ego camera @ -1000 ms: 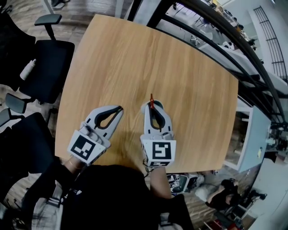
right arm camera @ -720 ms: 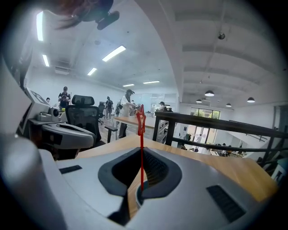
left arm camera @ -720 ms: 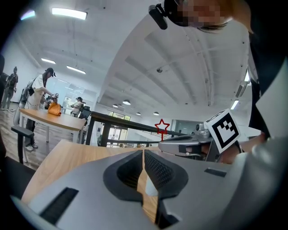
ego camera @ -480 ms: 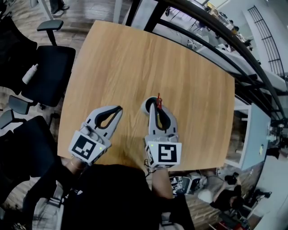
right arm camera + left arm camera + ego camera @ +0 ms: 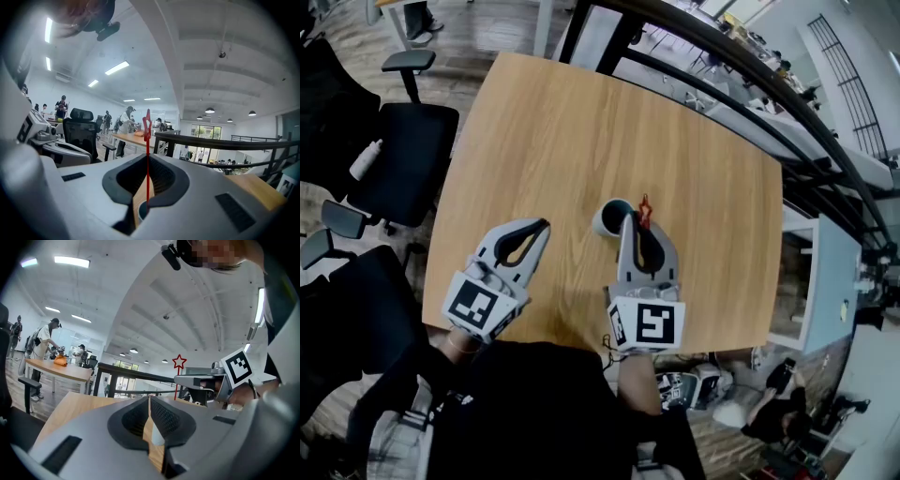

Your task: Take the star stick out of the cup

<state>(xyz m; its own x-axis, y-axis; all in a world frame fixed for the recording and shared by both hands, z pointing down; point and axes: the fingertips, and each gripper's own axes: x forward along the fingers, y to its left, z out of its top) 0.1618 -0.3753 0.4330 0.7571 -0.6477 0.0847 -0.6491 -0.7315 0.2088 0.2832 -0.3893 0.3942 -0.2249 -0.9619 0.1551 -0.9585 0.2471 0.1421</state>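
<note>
A white cup (image 5: pixel 608 217) stands on the wooden table (image 5: pixel 581 122). My right gripper (image 5: pixel 638 221) is just right of the cup, shut on the thin red star stick (image 5: pixel 147 164), which stands upright with its star (image 5: pixel 644 208) above the jaws. In the right gripper view the stick's lower end hangs by the cup (image 5: pixel 140 212) mouth; whether it is inside I cannot tell. My left gripper (image 5: pixel 540 226) rests left of the cup, shut with nothing in it. From the left gripper view I see the star (image 5: pixel 179 362), the right gripper (image 5: pixel 199 380) and the cup (image 5: pixel 157 437).
Black office chairs (image 5: pixel 403 141) stand off the table's left side, one with a white bottle (image 5: pixel 366 159) on it. A dark railing (image 5: pixel 741 66) runs beyond the far edge. A white cabinet (image 5: pixel 825 281) is at the right. People work at a distant table (image 5: pixel 56 369).
My right gripper has moved right with the star stick, uncovering the cup, which now shows to the left of its tips. The left gripper has stayed where it was.
</note>
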